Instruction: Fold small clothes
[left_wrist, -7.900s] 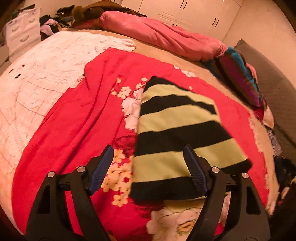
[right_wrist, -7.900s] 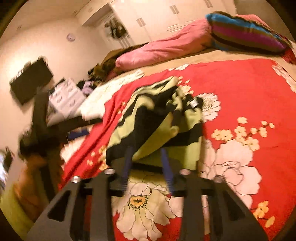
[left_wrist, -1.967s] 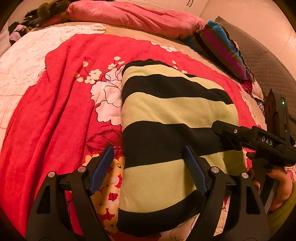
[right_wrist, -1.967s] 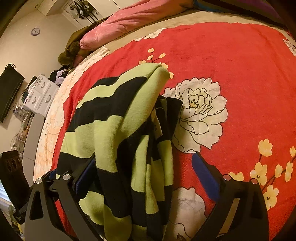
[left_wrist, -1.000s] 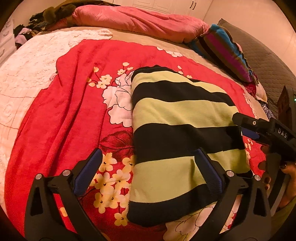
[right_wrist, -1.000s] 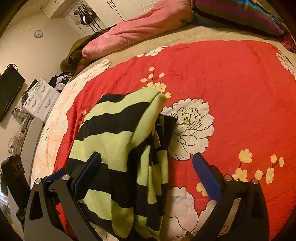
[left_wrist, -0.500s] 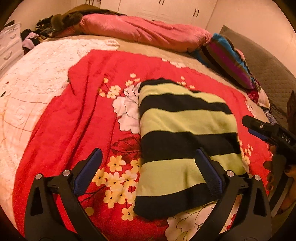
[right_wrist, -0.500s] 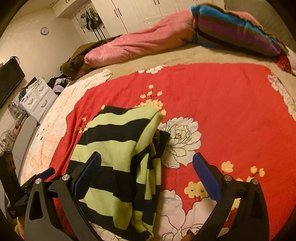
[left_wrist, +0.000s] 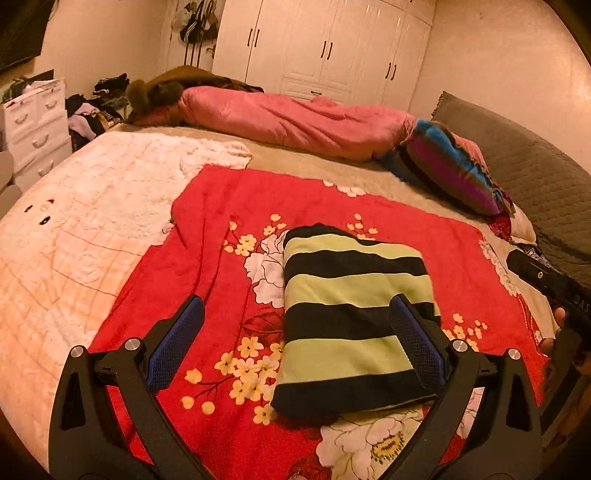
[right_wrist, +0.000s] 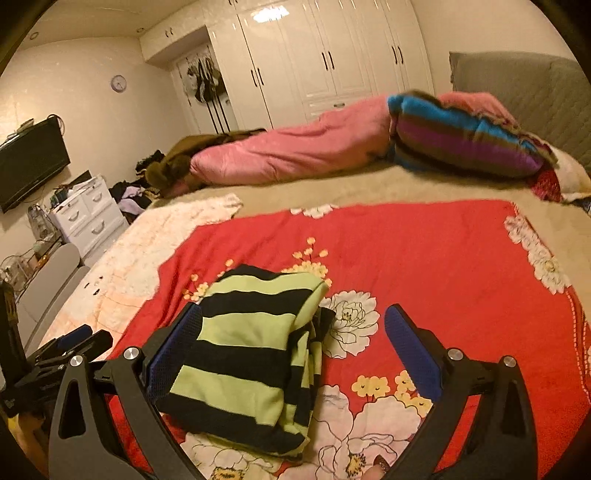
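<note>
Striped green-and-black sweater (left_wrist: 351, 317) is lying folded on the red floral blanket (left_wrist: 207, 258), as before, while both cameras are sitting higher. Left gripper (left_wrist: 295, 343) and right gripper (right_wrist: 293, 349) are spread apart, empty. Only the right wrist view is showing the layered side edge.

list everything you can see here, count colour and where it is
striped garment: 1, lime green and black, folded on the red blanket, near edge
red blanket: 1, red with white and yellow flowers, spread on the bed
white blanket: 1, cream white, left of the red blanket
pink duvet: 1, pink, bunched along the far side of the bed
striped pillow: 1, blue, purple and brown, far right by the grey headboard
wardrobe: 1, white, back wall
drawer unit: 1, white, left of the bed
television: 1, black, left wall
wall clock: 1, pale, left wall
left gripper: 1, black with blue pads, open above the garment
right gripper: 1, same, open
</note>
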